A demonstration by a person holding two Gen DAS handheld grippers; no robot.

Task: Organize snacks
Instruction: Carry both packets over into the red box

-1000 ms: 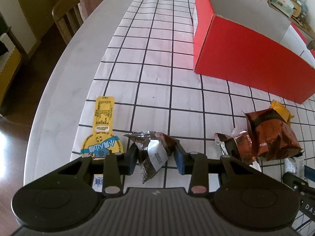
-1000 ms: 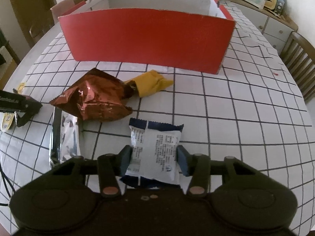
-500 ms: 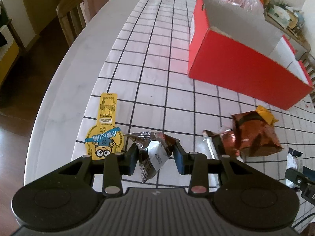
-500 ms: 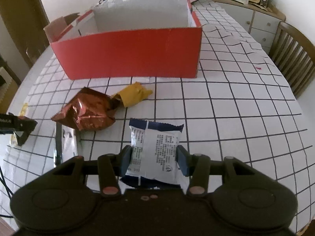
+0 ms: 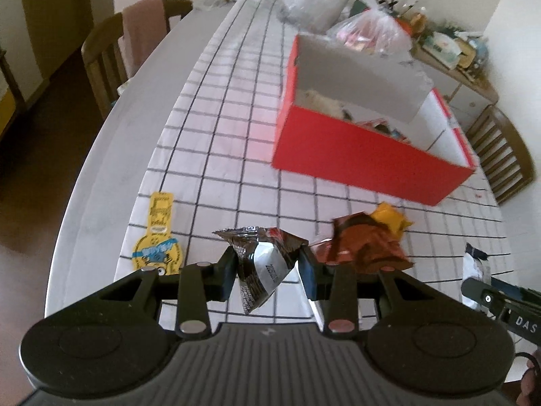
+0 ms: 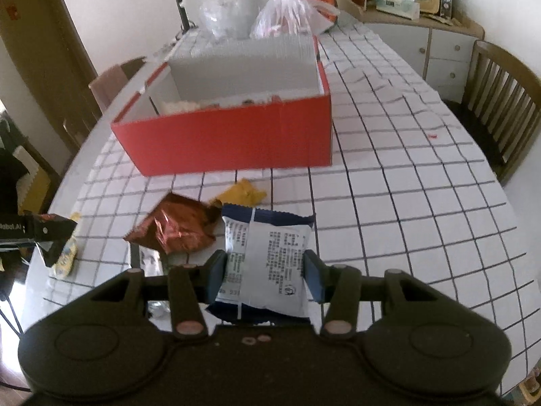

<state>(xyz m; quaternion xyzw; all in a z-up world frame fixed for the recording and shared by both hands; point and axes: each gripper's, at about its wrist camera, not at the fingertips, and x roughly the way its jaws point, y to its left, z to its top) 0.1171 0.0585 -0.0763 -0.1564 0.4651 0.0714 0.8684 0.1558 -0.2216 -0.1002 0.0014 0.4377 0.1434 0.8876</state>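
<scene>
My left gripper (image 5: 267, 270) is shut on a dark brown and silver snack packet (image 5: 263, 264), held above the checked tablecloth. My right gripper (image 6: 265, 274) is shut on a white and navy snack packet (image 6: 267, 264), also lifted off the table. An open red box (image 5: 365, 155) (image 6: 230, 138) with white inner walls stands further back, with several snacks inside. On the cloth between lie a crumpled copper-brown bag (image 5: 368, 240) (image 6: 175, 228) and a small yellow packet (image 5: 389, 218) (image 6: 241, 194). The left gripper's tip (image 6: 50, 233) shows at the right wrist view's left edge.
A yellow cartoon card (image 5: 159, 240) lies near the table's left edge. A silver wrapper (image 6: 148, 258) lies beside the brown bag. Plastic bags (image 6: 257, 10) stand behind the box. Wooden chairs (image 5: 135, 57) (image 6: 500, 101) stand on both sides. A sideboard (image 6: 429, 34) with clutter is at the back right.
Both grippers have risen with their packets still gripped, and both views now look down from higher up, so the inside of the red box and the far end of the table show.
</scene>
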